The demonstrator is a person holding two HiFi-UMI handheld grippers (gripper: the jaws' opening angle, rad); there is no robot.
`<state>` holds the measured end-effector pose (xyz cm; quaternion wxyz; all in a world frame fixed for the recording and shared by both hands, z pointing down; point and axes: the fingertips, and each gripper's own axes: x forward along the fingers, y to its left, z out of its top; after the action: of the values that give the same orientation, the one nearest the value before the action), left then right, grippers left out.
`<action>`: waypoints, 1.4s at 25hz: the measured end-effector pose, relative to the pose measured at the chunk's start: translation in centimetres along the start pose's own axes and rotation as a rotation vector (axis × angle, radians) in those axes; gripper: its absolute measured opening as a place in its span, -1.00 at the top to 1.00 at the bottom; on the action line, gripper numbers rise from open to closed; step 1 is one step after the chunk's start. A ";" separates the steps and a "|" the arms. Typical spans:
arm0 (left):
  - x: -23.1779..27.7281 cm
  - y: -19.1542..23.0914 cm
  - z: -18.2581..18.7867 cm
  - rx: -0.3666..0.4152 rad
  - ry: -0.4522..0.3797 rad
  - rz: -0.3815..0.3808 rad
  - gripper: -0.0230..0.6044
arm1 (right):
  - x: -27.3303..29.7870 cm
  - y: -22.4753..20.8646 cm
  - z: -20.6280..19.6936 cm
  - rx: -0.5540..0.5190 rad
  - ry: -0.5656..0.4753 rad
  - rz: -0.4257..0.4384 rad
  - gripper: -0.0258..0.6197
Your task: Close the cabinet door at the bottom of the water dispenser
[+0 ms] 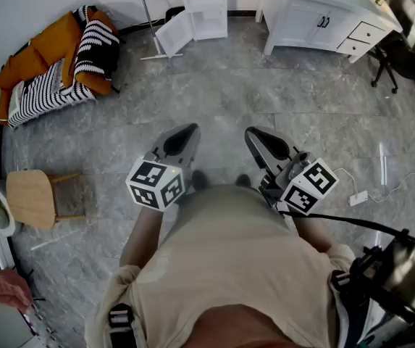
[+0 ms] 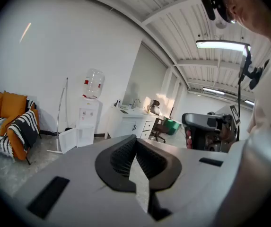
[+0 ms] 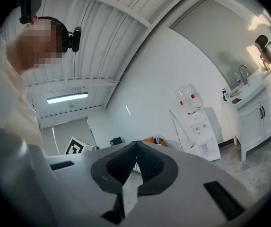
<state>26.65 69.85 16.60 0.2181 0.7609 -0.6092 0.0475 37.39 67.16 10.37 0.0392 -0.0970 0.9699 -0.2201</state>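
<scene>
A white water dispenser (image 1: 206, 6) stands against the far wall, with its bottom cabinet door (image 1: 174, 34) swung open to the left. In the left gripper view the water dispenser (image 2: 89, 115) carries a clear bottle, and the open door (image 2: 66, 139) shows beside it. The right gripper view has the dispenser (image 3: 199, 126) at the right. My left gripper (image 1: 190, 131) and right gripper (image 1: 253, 135) are held close to the person's body, far from the dispenser. Both are shut with nothing between the jaws.
An orange sofa (image 1: 55, 64) with striped cushions sits at the far left. A white sink cabinet (image 1: 323, 17) stands at the far right, with an office chair (image 1: 392, 56) beside it. A wooden stool (image 1: 33, 198) is at the left, and a power strip (image 1: 358, 197) lies on the floor.
</scene>
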 end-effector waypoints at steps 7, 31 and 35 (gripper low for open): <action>1.4 -3.1 -0.9 -0.018 0.022 0.009 0.96 | -2.7 -1.1 -0.2 0.030 0.024 0.009 0.88; 4.5 -6.0 -1.9 -0.018 0.029 0.096 0.96 | -4.9 -4.1 -0.3 0.050 0.099 0.114 0.88; 4.8 -4.7 -1.8 -0.024 0.029 0.073 0.96 | -4.0 -4.6 -0.5 0.053 0.108 0.078 0.88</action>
<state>32.64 66.94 18.56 0.2339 0.7348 -0.6339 0.0591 42.00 64.06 12.93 -0.0019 -0.0462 0.9674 -0.2489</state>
